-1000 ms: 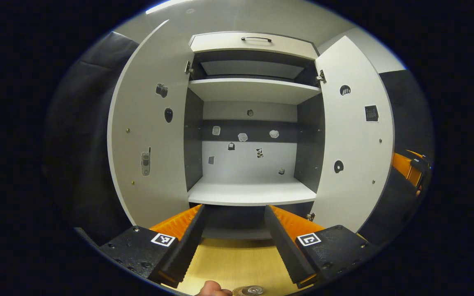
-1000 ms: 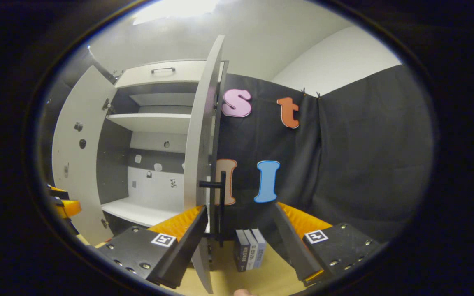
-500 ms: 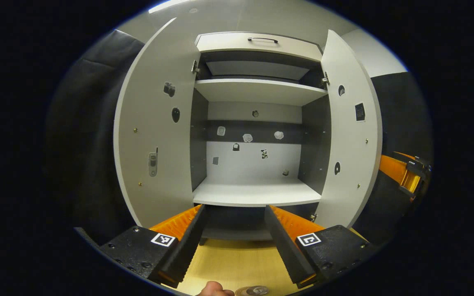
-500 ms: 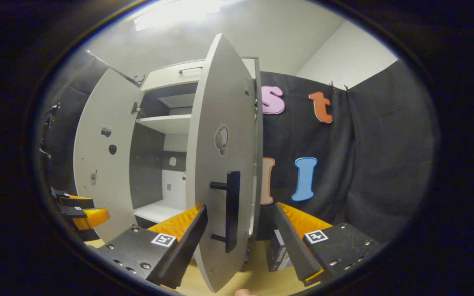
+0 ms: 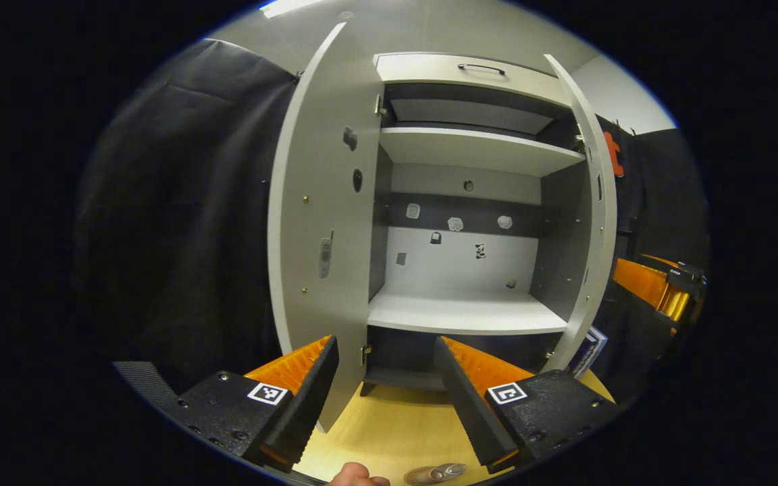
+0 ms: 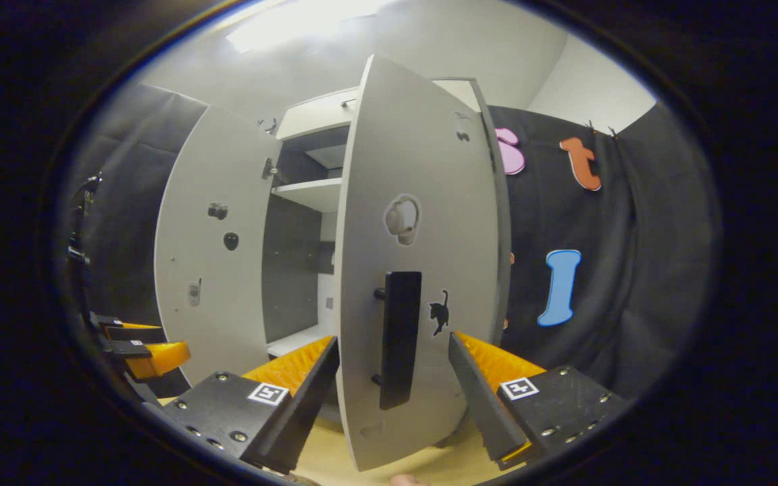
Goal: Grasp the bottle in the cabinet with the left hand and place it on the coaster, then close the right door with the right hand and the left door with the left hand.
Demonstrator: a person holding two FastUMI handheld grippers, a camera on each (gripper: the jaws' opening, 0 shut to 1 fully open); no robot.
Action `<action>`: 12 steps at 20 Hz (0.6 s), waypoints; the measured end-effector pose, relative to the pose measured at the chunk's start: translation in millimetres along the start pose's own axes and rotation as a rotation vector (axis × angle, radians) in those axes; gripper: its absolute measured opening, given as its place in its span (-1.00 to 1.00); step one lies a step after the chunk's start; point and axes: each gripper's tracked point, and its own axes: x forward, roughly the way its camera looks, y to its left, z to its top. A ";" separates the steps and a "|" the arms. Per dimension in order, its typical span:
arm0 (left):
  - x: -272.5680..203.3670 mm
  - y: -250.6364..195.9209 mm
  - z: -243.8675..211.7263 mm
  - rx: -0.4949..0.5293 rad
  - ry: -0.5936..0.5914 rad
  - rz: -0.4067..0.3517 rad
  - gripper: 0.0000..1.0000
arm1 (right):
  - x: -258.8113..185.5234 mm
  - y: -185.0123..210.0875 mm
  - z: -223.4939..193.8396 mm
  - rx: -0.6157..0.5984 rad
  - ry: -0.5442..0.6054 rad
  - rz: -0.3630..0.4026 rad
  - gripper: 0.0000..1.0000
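Note:
In the left gripper view the grey cabinet point(image 5: 463, 317) stands with both doors ajar. Its left door point(image 5: 315, 236) swings out toward me and its right door point(image 5: 595, 229) shows almost edge-on. My left gripper point(image 5: 385, 405) hangs open in front of the cabinet's base, holding nothing. A small round silvery thing point(image 5: 437, 472), perhaps the bottle's top, peeks in at the bottom edge. In the right gripper view the right door's outer face point(image 6: 423, 223) is close. Its black handle point(image 6: 399, 337) stands between the fingers of my open right gripper point(image 6: 392, 405).
The wooden tabletop point(image 5: 389, 432) runs under the cabinet. A book point(image 5: 588, 347) stands to the right of the cabinet base. Black cloth point(image 6: 618, 270) walls both sides. The right gripper point(image 5: 659, 290) shows far right, the left gripper point(image 6: 139, 347) far left. A fingertip point(image 5: 355, 476) shows below.
The right door has swung from wide open to partly closed, with my right gripper following it. My left gripper has shifted left, so the cabinet sits further right in its view.

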 end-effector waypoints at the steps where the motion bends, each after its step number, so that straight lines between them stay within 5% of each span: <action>1: -1.3 4.6 -0.9 -0.006 0.000 0.013 0.84 | 1.2 2.2 0.5 -0.004 -0.001 0.007 0.96; 12: -1.5 29.3 5.2 -0.034 -0.022 0.069 0.90 | -1.6 7.3 -3.8 0.006 0.007 0.013 0.96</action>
